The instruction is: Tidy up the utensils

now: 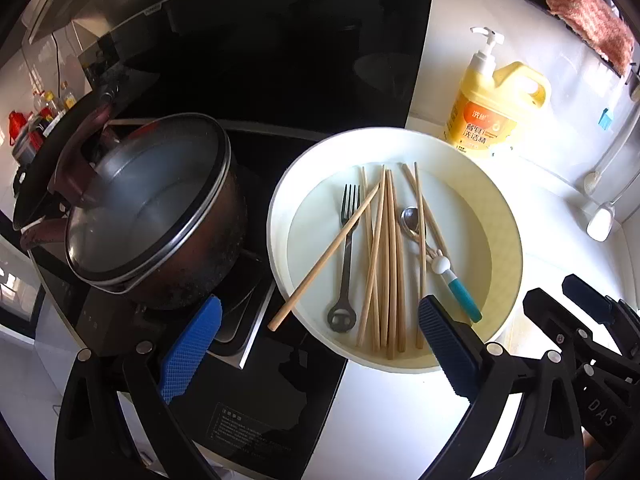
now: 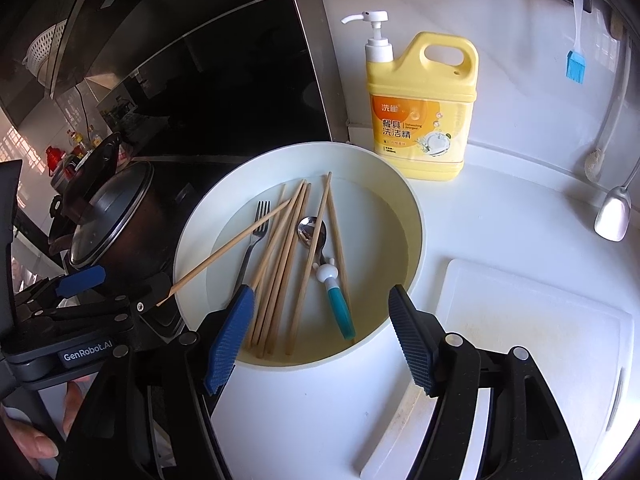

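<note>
White counter carries a white basin, yellow detergent jug and cutting board — all near.

Wooden chopsticks, glossy metal fork

We count one white bowl, and in it one fork and one spoon with a teal handle. The chopsticks number at least seven: one lies slanted across the rim and the others overlap too closely for an exact count. Around the bowl we see one pot under one glass lid, one yellow soap bottle, one white cutting board, one blue brush, one metal spatula and one pink cloth.
</note>
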